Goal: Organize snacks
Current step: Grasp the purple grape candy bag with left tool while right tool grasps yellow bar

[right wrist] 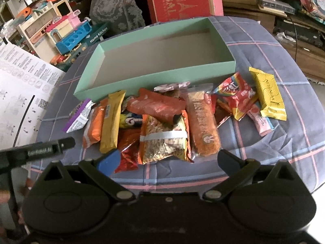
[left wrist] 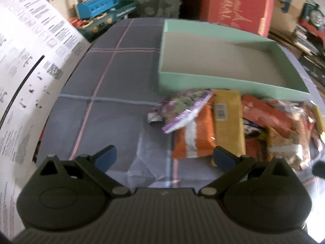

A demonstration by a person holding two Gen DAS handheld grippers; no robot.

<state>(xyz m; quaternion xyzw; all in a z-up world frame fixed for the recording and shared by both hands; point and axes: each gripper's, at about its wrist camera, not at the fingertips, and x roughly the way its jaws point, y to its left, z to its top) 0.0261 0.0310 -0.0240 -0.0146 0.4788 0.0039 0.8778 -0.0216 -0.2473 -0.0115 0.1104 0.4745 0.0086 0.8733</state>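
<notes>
- Both grippers hang empty at the near edge of the plaid-covered surface point(right wrist: 264, 40), fingers spread wide: the right gripper point(right wrist: 169, 159) just short of the snack pile, the left gripper point(left wrist: 164, 155) off to the pile's left side, its right finger over the orange-and-white packet point(left wrist: 193, 136).
- Nearest the right gripper lie the clear noodle-snack bag point(right wrist: 164, 138) and a crinkly red foil packet point(right wrist: 128, 158); these overlap, so closing here could pinch two wrappers at once or drag neighbours along.
- Slick film may slip from the fingers mid-carry.
- Next come the gold bar point(right wrist: 111, 122) and purple-edged packet point(right wrist: 78, 116), stacked against each other; lifting one could tip the other off.
- The yellow packet point(right wrist: 268, 95) sits apart to the right, an easier pick.
- Beyond the pile, the green box point(right wrist: 162, 79) stands empty; its near wall touches the pile, or so it seems, so a low carry could catch the rim and shove the box.
</notes>
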